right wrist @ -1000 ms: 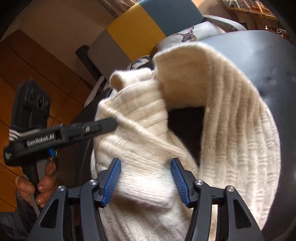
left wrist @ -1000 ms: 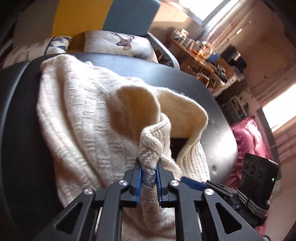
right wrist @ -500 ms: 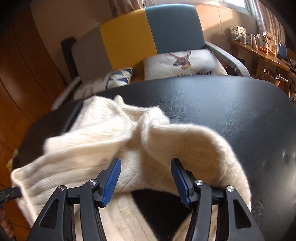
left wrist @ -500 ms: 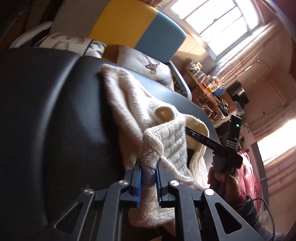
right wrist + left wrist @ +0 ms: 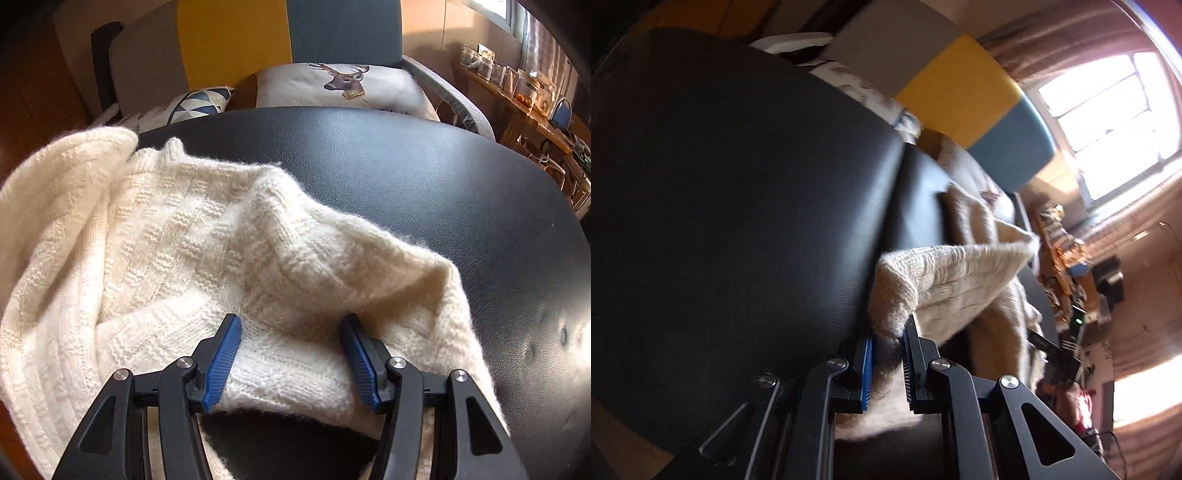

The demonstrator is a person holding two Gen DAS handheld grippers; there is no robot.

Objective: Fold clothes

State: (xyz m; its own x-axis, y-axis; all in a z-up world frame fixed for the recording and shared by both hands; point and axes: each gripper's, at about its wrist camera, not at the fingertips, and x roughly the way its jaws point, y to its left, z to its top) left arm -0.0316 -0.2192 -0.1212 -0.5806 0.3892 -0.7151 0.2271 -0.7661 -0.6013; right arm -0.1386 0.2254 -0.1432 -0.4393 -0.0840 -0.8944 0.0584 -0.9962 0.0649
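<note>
A cream knitted sweater [image 5: 177, 251] lies bunched on a black leather table [image 5: 424, 173]. My right gripper [image 5: 291, 354] stands open, its blue fingers [image 5: 225, 358] on either side of a ribbed edge of the sweater that rests between them. In the left wrist view my left gripper [image 5: 888, 354] is shut on a thick edge of the sweater [image 5: 945, 273], which stretches away to the right over the black table [image 5: 738, 206]. The other hand-held gripper [image 5: 1067, 347] shows small at the right, its jaws hidden.
Behind the table stands an armchair [image 5: 236, 40] in grey, yellow and teal with a deer cushion [image 5: 343, 88] and a triangle-patterned cushion [image 5: 199, 103]. A cluttered wooden shelf [image 5: 524, 99] runs along the right. A bright window [image 5: 1108, 96] shows in the left wrist view.
My left gripper has swung leftward with the sweater edge in it, pulling the knit taut. The sweater has spread flatter on the table in front of my right gripper, which stays open.
</note>
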